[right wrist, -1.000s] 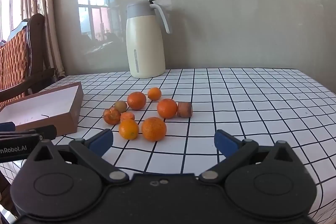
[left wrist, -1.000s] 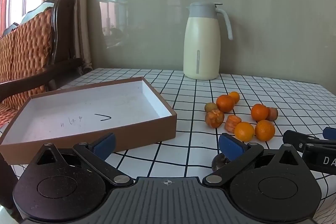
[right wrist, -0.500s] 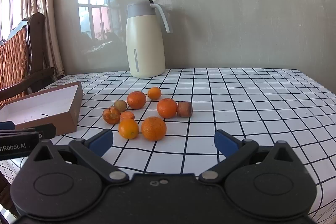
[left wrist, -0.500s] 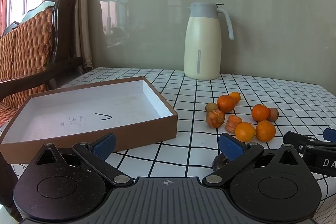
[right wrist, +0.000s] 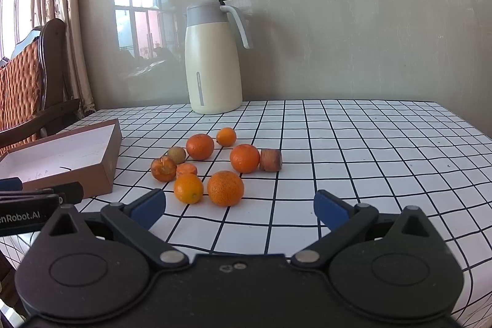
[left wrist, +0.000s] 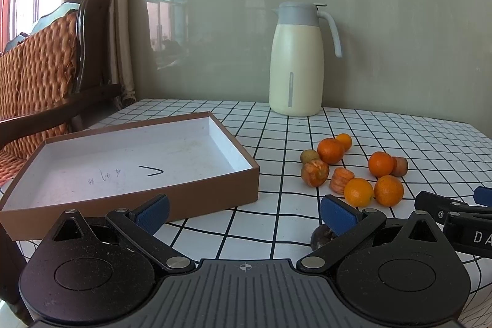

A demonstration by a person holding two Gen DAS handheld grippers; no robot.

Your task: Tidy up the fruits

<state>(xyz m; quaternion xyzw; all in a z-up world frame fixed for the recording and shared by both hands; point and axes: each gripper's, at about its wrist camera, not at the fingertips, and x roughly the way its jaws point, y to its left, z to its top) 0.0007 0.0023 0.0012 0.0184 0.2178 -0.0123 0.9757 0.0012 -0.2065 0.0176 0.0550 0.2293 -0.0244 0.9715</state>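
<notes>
Several small oranges and other fruits [right wrist: 215, 165] [left wrist: 353, 171] lie in a loose cluster on the checked tablecloth. Nearest me are two oranges side by side [right wrist: 225, 188] [right wrist: 188, 188]. A brown stub-shaped piece [right wrist: 270, 160] lies at the cluster's right. A shallow brown box [left wrist: 184, 192] with a white inside sits left of the fruit, with nothing in it. My right gripper [right wrist: 240, 209] is open, low over the table just short of the near oranges. My left gripper [left wrist: 244, 212] is open in front of the box's near right corner. A dark round thing [left wrist: 319, 235] is partly hidden behind its right finger.
A cream thermos jug [right wrist: 213, 57] with a grey lid stands at the back by the wall. A wooden chair with an orange woven cushion [left wrist: 40, 76] stands left of the table. Each gripper shows at the edge of the other's view [left wrist: 455, 220] [right wrist: 33, 202].
Both views have crept slightly forward toward the table. Fruit and box lie where they were, and both grippers stay open.
</notes>
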